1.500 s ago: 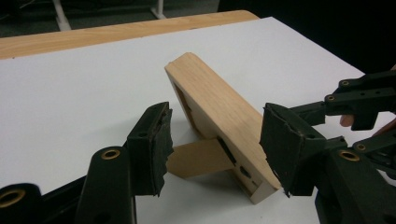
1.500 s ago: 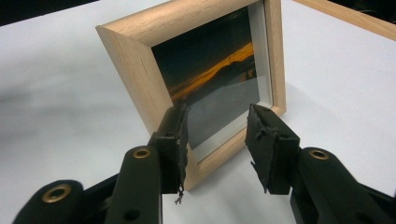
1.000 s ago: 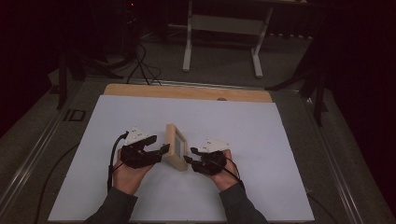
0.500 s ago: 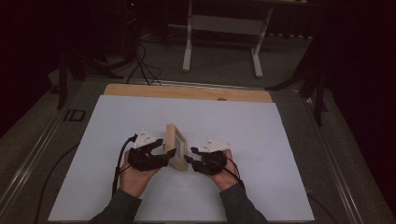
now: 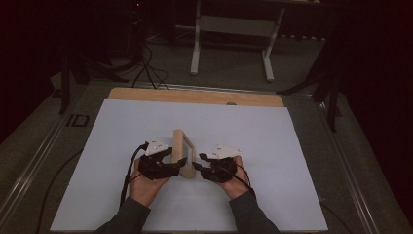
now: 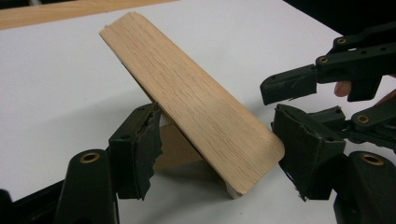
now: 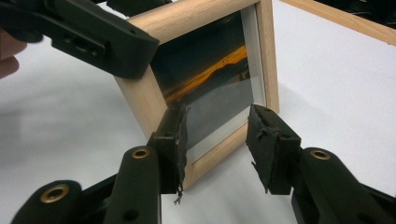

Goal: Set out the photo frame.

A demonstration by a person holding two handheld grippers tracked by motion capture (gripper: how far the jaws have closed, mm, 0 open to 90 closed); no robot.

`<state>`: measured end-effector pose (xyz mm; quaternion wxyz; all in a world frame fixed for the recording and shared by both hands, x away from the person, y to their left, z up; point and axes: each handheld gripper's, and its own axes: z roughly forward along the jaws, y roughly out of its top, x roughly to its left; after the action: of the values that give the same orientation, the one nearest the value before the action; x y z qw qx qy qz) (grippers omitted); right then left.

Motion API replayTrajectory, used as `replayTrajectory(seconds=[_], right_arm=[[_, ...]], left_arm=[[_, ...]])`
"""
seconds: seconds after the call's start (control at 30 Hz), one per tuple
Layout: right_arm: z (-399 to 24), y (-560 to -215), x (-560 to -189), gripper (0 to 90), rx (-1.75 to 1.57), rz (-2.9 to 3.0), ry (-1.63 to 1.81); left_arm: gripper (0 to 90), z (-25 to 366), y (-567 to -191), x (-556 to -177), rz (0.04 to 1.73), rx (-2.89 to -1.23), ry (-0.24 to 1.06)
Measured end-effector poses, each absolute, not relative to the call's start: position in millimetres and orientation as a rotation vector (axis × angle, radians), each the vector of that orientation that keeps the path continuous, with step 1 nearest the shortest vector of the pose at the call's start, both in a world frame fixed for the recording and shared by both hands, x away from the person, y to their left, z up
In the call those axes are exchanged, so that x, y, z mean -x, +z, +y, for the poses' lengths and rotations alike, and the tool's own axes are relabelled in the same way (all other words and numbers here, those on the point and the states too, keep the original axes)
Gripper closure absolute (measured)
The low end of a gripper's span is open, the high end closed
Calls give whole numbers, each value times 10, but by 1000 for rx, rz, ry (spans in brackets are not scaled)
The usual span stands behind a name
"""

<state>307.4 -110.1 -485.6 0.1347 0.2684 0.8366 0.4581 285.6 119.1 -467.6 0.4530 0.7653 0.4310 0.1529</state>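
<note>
The left gripper (image 5: 178, 168) sits at lower centre of the high view, its jaws spread wide around the near end of a wooden picture frame (image 5: 184, 153). In the left gripper view one pad (image 6: 140, 151) lies against the frame's back (image 6: 187, 98), while the other pad (image 6: 303, 149) stands just clear of its rounded corner; the jaws appear open, with no firm clamp on the wood.

The right gripper (image 5: 198, 166) is just right of the frame in the high view. In the right gripper view its jaws stand partly open at the frame's lower edge (image 7: 219, 144), one pad (image 7: 175, 140) overlapping the glass front and the other (image 7: 266, 144) beside the corner. Whether either pad presses the wood cannot be told.

The picture frame stands on edge, tilted, at the centre of a white table cover (image 5: 122, 131), with a wooden strip (image 5: 146, 93) along the cover's far side. A support leg (image 6: 175, 147) shows behind the frame in the left gripper view.

Assessment: the frame is already up on the surface and bracketed from both sides. Outstanding, by judgement, are securing a definite grip and setting the frame to rest steadily on its support.
</note>
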Motion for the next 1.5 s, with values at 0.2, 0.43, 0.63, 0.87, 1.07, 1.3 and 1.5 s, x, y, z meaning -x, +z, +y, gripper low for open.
replayTrajectory(seconds=[0.2, 0.43, 0.63, 0.87, 1.07, 1.3, 1.5], right_arm=[[-1113, -4850, -3077, 574, -777, 2423, 1330], [-1134, -4839, -3086, 573, -781, 2413, 1335], [-1153, -4813, -3088, 571, -790, 2399, 1346], [-1193, -4770, -3096, 563, -805, 2373, 1366], [-1229, -4725, -3104, 562, -813, 2352, 1384], [-1271, -4685, -3113, 561, -820, 2331, 1400], [-1287, -4653, -3111, 560, -822, 2318, 1408]], left_arm=[[329, 1175, -4702, -2872, 1073, -1890, 370], [333, 1158, -4723, -2883, 1080, -1894, 363], [353, 1146, -4732, -2887, 1077, -1898, 355], [372, 1133, -4746, -2896, 1079, -1905, 343], [383, 1129, -4743, -2890, 1086, -1903, 344], [445, 1154, -4736, -2890, 1094, -1898, 353], [476, 1154, -4732, -2885, 1088, -1901, 359]])
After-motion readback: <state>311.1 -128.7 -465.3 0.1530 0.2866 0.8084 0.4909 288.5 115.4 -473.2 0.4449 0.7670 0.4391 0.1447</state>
